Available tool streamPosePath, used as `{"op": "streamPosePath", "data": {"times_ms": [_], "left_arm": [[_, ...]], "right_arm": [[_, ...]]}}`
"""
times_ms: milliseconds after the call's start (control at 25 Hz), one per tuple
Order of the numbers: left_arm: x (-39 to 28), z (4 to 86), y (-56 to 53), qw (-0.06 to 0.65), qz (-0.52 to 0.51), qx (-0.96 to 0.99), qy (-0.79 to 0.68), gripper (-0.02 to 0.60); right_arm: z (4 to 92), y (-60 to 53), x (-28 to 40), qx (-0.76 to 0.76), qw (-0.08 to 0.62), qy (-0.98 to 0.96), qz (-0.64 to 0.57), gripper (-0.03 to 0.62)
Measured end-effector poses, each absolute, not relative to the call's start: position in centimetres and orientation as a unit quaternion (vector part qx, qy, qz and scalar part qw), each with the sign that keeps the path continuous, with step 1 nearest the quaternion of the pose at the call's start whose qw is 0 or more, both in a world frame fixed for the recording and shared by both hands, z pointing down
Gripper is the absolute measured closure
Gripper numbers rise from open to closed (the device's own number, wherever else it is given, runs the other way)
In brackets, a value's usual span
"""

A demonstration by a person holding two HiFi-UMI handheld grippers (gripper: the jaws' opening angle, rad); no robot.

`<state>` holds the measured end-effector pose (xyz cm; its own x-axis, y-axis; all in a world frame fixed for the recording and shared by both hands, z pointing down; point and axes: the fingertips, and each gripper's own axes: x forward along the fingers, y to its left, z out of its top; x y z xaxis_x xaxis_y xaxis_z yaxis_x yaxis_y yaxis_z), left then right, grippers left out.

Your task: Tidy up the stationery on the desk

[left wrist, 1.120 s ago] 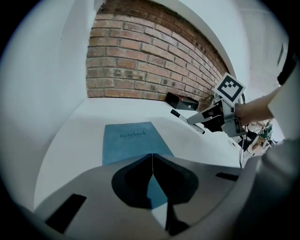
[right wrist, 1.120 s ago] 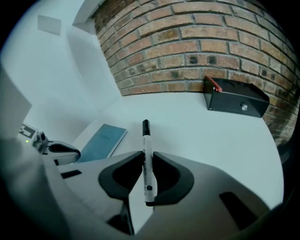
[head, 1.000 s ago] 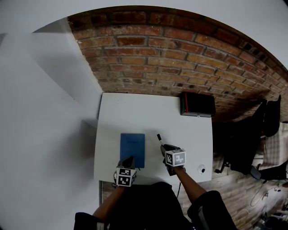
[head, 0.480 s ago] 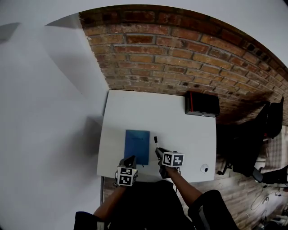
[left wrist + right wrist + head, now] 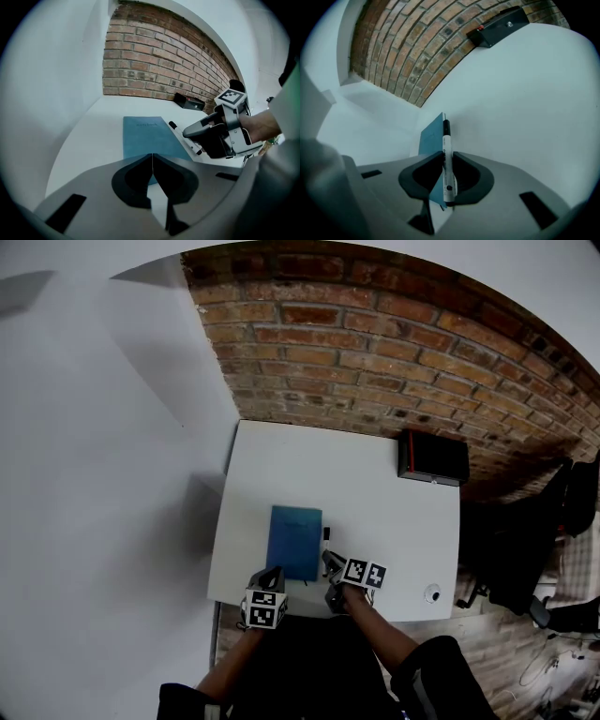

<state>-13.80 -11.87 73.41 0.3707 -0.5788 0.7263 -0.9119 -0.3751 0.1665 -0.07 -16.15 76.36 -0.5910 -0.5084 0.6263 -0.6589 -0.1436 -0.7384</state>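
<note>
I see the white bench below both grippers. The blue notebook lies flat on it, directly ahead of my left gripper and just to the left of my right gripper. A black box stands far ahead of the right gripper, at the back edge of the bench near the brick wall.

The left gripper has its jaws pressed together with nothing between them. Its tips are at the near edge of the notebook, but I cannot tell if they touch it.

The right gripper is closed on a white pen. The pen's black cap points forward past the jaws, and the pen runs along the right edge of the notebook. I cannot tell whether it touches the bench.

A small round white thing sits on the bench well to the right of the right gripper.
</note>
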Motion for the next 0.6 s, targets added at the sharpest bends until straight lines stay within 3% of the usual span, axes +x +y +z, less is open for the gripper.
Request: {"op": "streamPosePath", "data": {"times_ms": [600], "left_arm": [[-14.5, 74.5, -11.2, 0.3, 0.301, 0.768, -0.479, 0.566]], "right_arm": [[77.4, -16.4, -1.3, 0.416, 0.049, -0.634, 0.65, 0.51]]}}
